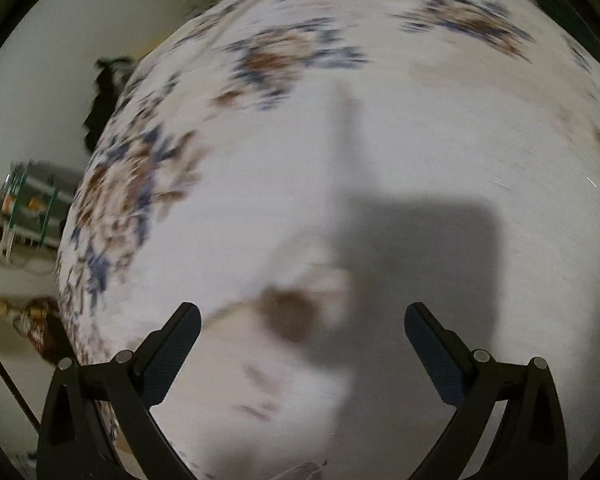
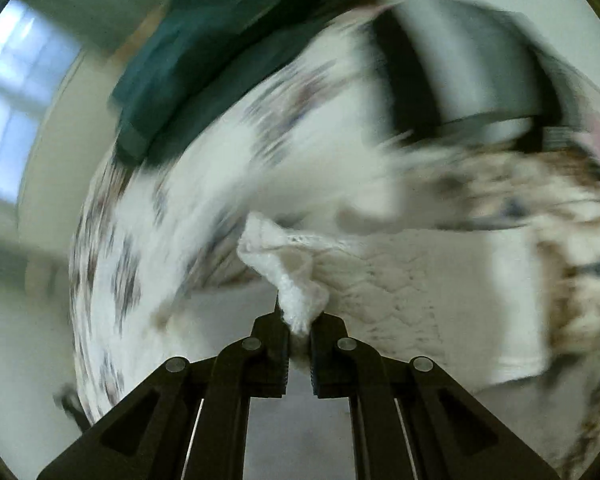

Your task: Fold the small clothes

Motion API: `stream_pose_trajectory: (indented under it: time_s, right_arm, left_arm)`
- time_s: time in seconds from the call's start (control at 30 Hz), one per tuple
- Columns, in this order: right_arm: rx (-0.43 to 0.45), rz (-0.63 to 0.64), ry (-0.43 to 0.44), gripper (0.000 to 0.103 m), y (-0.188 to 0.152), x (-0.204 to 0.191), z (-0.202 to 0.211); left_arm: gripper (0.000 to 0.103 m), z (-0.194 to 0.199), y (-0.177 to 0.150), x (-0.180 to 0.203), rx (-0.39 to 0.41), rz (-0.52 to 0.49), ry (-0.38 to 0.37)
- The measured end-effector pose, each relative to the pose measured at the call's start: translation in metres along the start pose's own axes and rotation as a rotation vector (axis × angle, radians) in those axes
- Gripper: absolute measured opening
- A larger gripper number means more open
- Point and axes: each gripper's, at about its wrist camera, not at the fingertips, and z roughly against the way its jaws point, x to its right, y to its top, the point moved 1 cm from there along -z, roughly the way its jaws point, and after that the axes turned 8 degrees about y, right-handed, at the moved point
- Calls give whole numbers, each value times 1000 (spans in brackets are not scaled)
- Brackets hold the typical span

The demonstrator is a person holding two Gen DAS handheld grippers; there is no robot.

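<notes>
In the right wrist view my right gripper (image 2: 299, 330) is shut on a bunched corner of a white knitted garment (image 2: 380, 272). The cloth hangs from the jaws and spreads to the right over a flower-patterned sheet (image 2: 172, 216). The picture is smeared by motion. In the left wrist view my left gripper (image 1: 302, 320) stands wide open above the same patterned sheet (image 1: 400, 140), with nothing between its fingers. Its own shadow falls on the sheet below. A blurred brown patch (image 1: 288, 316) lies on the sheet between the fingers; I cannot tell what it is.
A dark green cloth (image 2: 204, 48) lies at the far edge of the sheet, and a black-and-grey object (image 2: 460, 80) sits at the upper right. In the left wrist view a green rack (image 1: 32, 208) and a dark item (image 1: 104, 100) stand off the left edge.
</notes>
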Motion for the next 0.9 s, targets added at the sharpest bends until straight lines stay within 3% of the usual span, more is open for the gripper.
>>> stream_pose_trajectory:
  time_s: [0.23,0.37,0.43,0.57,0.7,0.8,0.87,0.9]
  right_arm:
    - [-211,385,-49,8,-121,-202,-161]
    - [-336,672,-28,8,-232,-313,-231]
    - [-396,792,-17,8,-286,-347,-253]
    - [-465,932,-81,8,-358,-366,-281]
    - [-468,963,-130,9,-376,-354,-279]
    - [-551,877,-67,34,-361,-343,-248]
    - [-584,779,-36,67,-349,-329,-227]
    - [-575,719,-30,70,-340,-316,-209]
  left_arm:
    - [103,-46,8,-115,-35,113,64]
    - [103,-75,3,-168,-70,171,81]
    - [103,-92,-2,-190,-96,195,79]
    - [103,-121,-14,-216,-150,236,60]
    - [103,-139,-25,-234,-189,267,6]
    - [103,-147,-31,-247,-219,298,-62]
    - [103,-149,-38,-259,-249,335,-121]
    - [103,-151,-44,-269,-269,364,-164]
